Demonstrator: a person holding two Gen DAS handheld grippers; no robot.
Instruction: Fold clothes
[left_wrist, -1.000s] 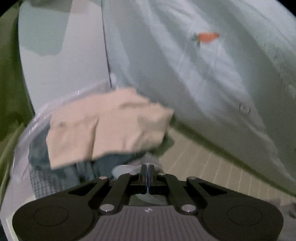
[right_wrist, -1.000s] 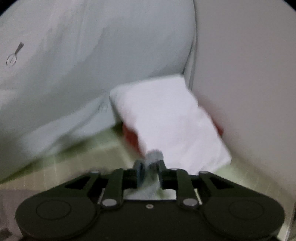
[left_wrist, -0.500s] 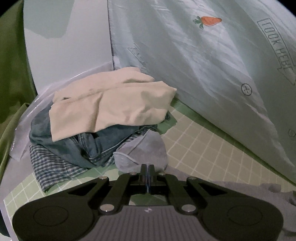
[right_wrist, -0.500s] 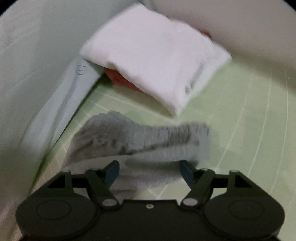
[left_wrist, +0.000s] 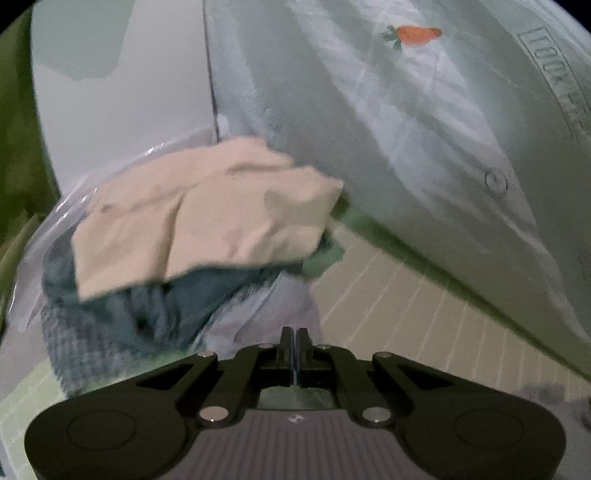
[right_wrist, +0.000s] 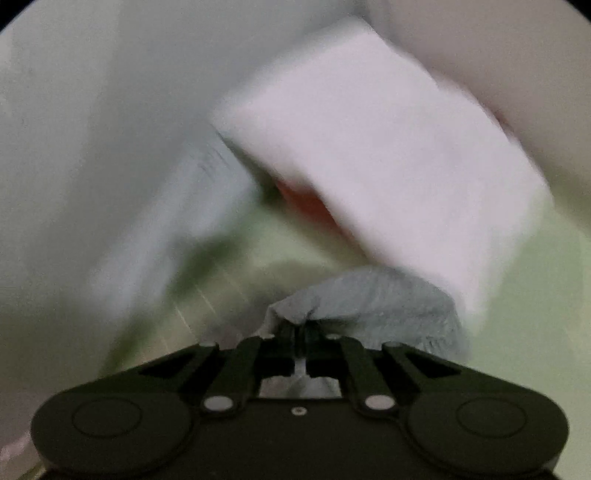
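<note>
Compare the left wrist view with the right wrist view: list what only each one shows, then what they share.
Only the left wrist view: a pile with a beige garment over denim and checked cloth, a carrot print, and the shut left gripper.

Only the right wrist view: a folded white stack over something red, and the right gripper shut on grey cloth.

Both: pale sheet, green grid mat.

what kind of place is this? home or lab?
Likely a home, on a bed or mat laid out for folding laundry. Cues: a green grid-patterned sheet, a pale printed cloth with a carrot motif hanging behind, and a pile of clothes topped by a beige garment.
</note>
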